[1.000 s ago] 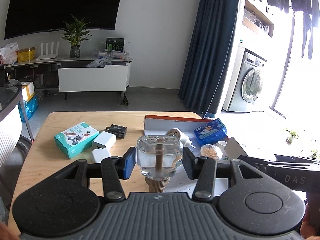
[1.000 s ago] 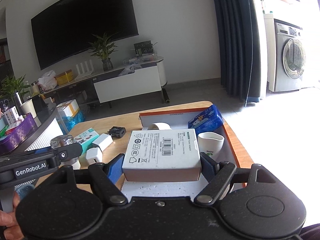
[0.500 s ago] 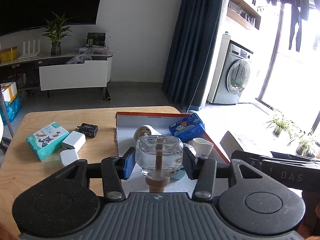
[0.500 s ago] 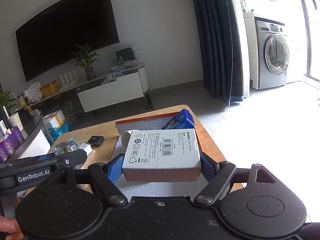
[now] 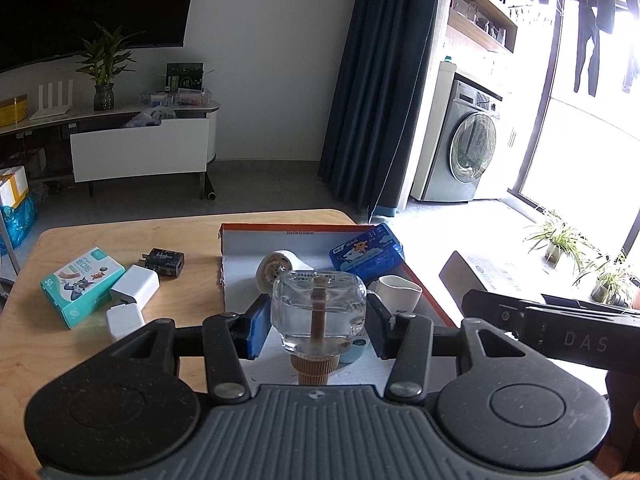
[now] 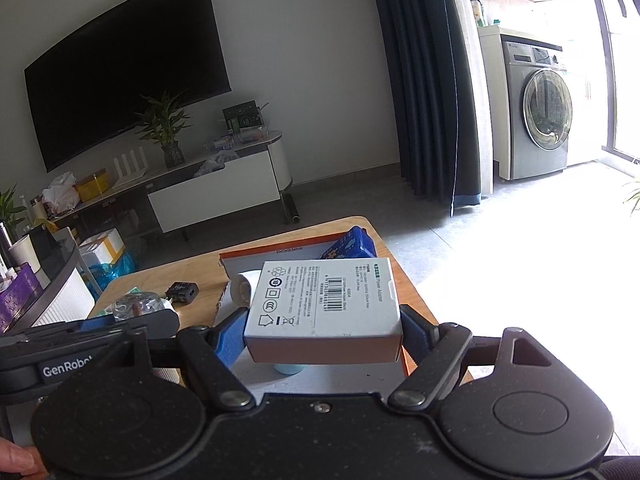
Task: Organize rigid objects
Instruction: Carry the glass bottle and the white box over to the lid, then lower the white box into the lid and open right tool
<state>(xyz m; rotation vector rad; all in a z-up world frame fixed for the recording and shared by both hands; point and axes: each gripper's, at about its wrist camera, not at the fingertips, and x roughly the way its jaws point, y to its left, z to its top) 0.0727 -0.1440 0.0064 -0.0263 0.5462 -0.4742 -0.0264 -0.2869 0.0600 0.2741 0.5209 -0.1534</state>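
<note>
Both grippers carry loads, the left gripper (image 5: 318, 318) clamping the glass bottle (image 5: 319, 312) and the right gripper (image 6: 322, 330) the white box (image 6: 324, 300), so each should lower gently into bare space in the orange-rimmed tray (image 5: 240, 276), clear of the cup (image 5: 400, 290)

The white box (image 6: 324, 300) carries a barcode, the words "Power Adapter" and recycling and bin symbols. The orange-edged tray (image 5: 296, 233) reads "33x23x12.5x5cm" on its far wall. "DAS" stands on the right gripper's body (image 5: 580, 342); "GenRobo" on the left gripper's body (image 6: 68, 369). The teal box (image 5: 82, 284) shows "50".
</note>
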